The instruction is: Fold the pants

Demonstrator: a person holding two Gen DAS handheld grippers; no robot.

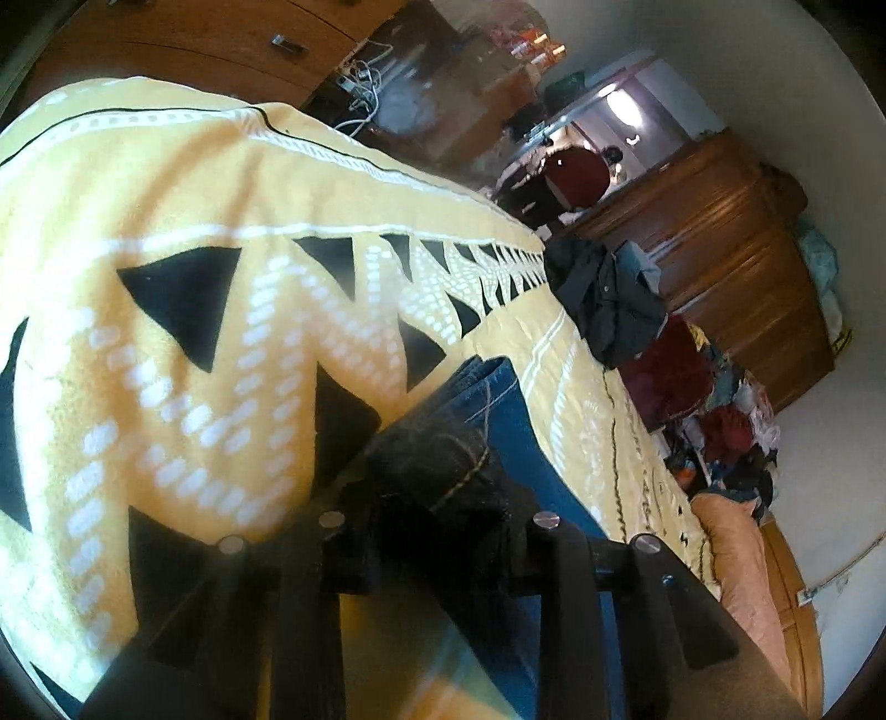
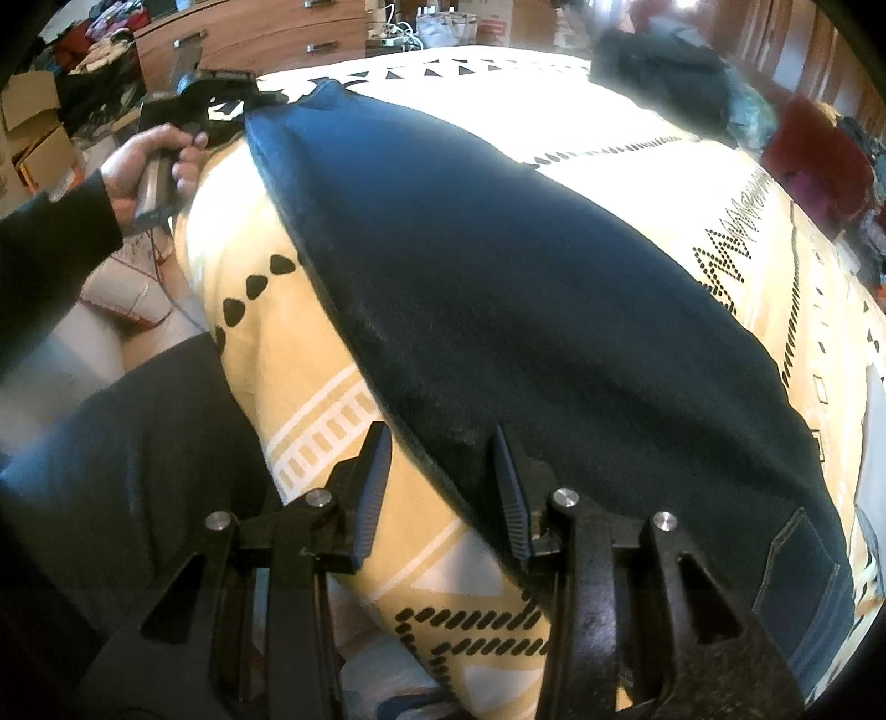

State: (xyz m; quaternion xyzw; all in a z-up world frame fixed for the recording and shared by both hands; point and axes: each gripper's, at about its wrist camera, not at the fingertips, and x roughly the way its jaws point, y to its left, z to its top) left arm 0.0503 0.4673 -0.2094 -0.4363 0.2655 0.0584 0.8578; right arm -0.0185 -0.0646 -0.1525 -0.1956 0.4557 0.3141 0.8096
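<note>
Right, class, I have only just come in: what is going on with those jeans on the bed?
A person is folding blue jeans laid lengthwise on a yellow patterned blanket. The left gripper is shut on the hem end of the jeans. The right gripper is open at the waist end, one finger over the denim edge, not yet gripping. A pile of dark clothes lies at the bed's far side.

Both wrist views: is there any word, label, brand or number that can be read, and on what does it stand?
No text can be read in either view.
Cardboard boxes behind the bed: red print, too blurred to read.
Jeans: back pocket shows stitching only, no label visible.
Bedspread: triangles and dotted lines, pattern only, no letters.
</note>
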